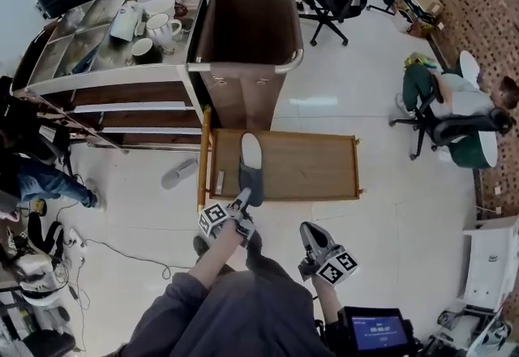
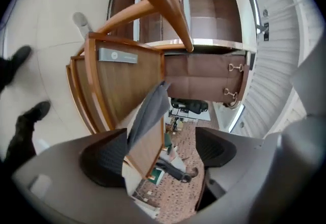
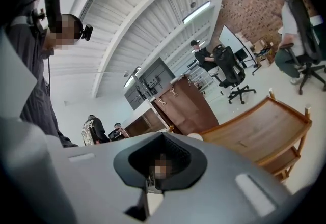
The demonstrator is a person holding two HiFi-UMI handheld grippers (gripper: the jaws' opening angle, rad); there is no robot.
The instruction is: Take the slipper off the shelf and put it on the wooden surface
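Note:
A grey slipper (image 1: 251,162) with a pale insole lies on the low wooden surface (image 1: 312,167), near its left end. My left gripper (image 1: 243,203) is at the slipper's near end. In the left gripper view the grey slipper (image 2: 151,110) hangs between the two dark pads (image 2: 104,159), which stand wide apart and do not press on it, so the gripper is open. My right gripper (image 1: 309,231) is held back over the floor, away from the wooden surface, shut with nothing in it. The right gripper view shows its jaws closed together (image 3: 153,179) and the wooden surface (image 3: 260,126) ahead on the right.
A second slipper (image 1: 179,173) lies on the floor left of the wooden surface. Behind stand a shelf unit (image 1: 122,92) with mugs (image 1: 158,27) on top and a brown cabinet (image 1: 247,47). A person sits on an office chair (image 1: 454,108) at right. Cables trail at left.

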